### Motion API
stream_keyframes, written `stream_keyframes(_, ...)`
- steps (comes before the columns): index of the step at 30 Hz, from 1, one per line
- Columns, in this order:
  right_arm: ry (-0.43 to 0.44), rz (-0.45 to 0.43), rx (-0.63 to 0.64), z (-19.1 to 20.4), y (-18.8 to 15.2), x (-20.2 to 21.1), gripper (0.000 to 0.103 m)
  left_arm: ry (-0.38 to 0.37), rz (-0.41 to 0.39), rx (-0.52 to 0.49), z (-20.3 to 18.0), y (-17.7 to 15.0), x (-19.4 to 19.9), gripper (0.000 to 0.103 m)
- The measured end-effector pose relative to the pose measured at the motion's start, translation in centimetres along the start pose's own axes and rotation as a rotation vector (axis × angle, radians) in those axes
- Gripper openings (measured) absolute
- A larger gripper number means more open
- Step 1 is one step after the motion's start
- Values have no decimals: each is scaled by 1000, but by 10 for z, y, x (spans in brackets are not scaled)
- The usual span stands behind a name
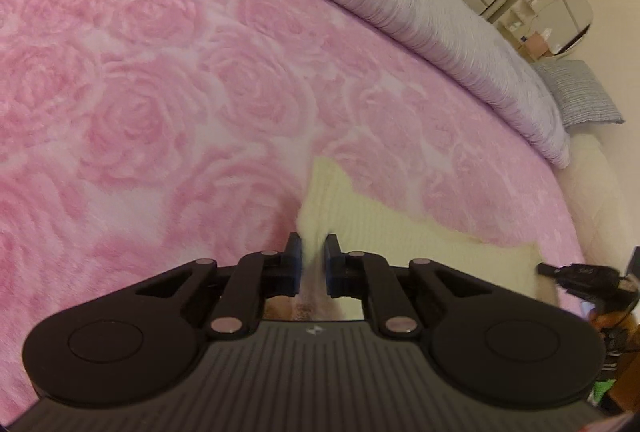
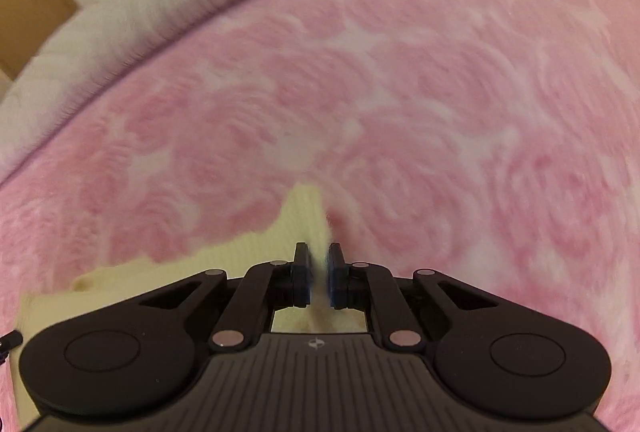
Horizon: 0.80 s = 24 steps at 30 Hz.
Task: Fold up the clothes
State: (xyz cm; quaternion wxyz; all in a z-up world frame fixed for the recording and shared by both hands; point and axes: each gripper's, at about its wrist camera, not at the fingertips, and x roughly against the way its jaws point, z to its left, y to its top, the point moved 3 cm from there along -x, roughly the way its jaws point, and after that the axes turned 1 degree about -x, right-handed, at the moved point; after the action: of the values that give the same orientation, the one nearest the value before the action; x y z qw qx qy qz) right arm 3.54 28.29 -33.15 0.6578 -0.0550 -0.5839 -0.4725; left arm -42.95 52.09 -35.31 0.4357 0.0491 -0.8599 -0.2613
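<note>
Blanket [image 2: 400,92] motion-blurred in right wrist view

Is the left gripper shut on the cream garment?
Yes: the left gripper is shut on the cream garment, whose fabric is pinched between the pads.

Each camera sat behind its own jaws, looking forward and steeply down, close over the bed [image 1: 160,92]. The left view faced the garment's [image 1: 400,232] left corner, the right view its right; both shared garment and pink blanket [image 2: 400,92].
</note>
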Motion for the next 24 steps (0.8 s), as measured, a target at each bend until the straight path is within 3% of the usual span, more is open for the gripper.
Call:
stream_keyframes(3,-19,-2,-1,0,2,-8,9,58,28,-56,3,-6,-17,11)
stream_keyframes(6,-95,55,13,-1,-3,-28,13,96,44,-92,0,-9,-21,16)
stream_keyframes(7,-124,71,14,-1,-4,-32,25,115,35,-82,1,-7,-15,26)
stream_keyframes(8,-152,60,14,-1,-5,-29,43,138,26,-73,2,-5,-7,36)
stream_keyframes(9,-188,26,17,1,-4,-19,49,174,15,-65,3,-4,2,36)
stream_keyframes(10,-204,2,20,1,-5,-8,54,203,6,-59,4,-4,12,29)
stream_keyframes(12,-216,-33,24,0,-9,16,54,209,5,-58,-3,-6,34,27)
stream_keyframes(18,-128,-2,71,19,-69,83,54,15,117,-151,-59,-61,66,30)
stream_keyframes(21,-187,67,120,26,-118,92,55,85,184,-145,-55,-104,64,31)
stream_keyframes(24,-244,92,129,19,-158,95,55,139,151,-107,-43,-131,84,28)
